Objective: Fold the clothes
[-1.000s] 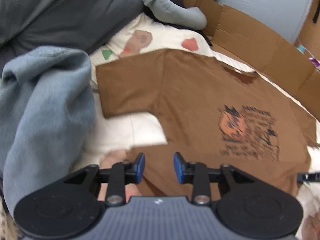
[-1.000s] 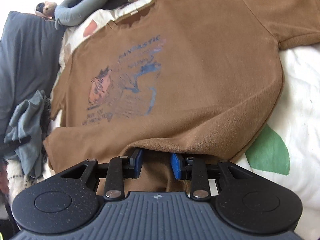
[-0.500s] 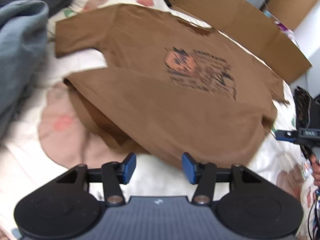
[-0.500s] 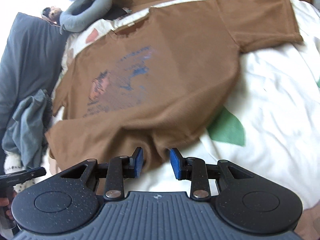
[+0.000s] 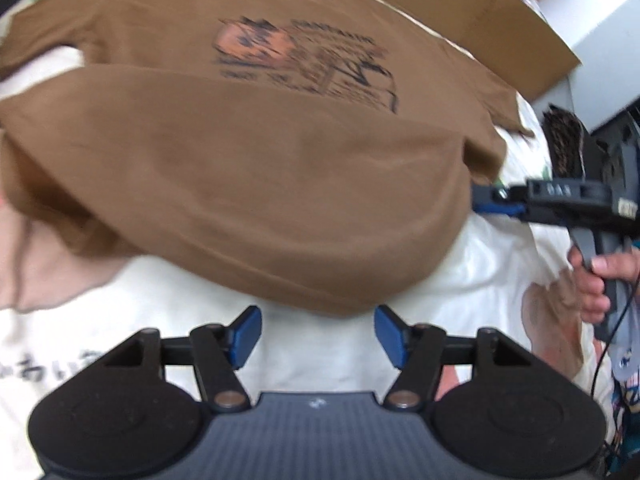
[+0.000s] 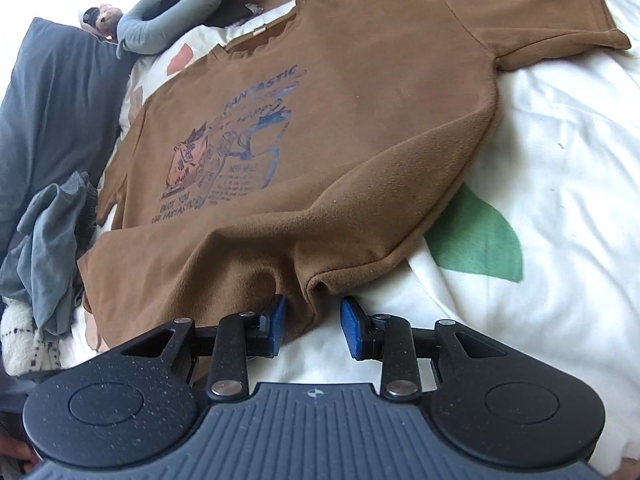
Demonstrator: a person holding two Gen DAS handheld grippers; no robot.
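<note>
In the left wrist view, the left gripper (image 5: 318, 334) stands spread over the white printed bedsheet (image 5: 328, 356), its jaws having just been opening, nothing between them. The brown T-shirt (image 5: 260, 168) lies on the bed just ahead, its lower part folded up over the body below the chest print. A cardboard sheet (image 5: 460, 16) borders the far side.

In the right wrist view, the right gripper (image 6: 312, 326) is partly spread, with a fold of the shirt's hem between its pads; whether they press it I cannot tell. A grey-blue garment (image 6: 44, 252), a dark pillow (image 6: 52, 96) and a grey plush toy (image 6: 168, 16) lie at the left.
</note>
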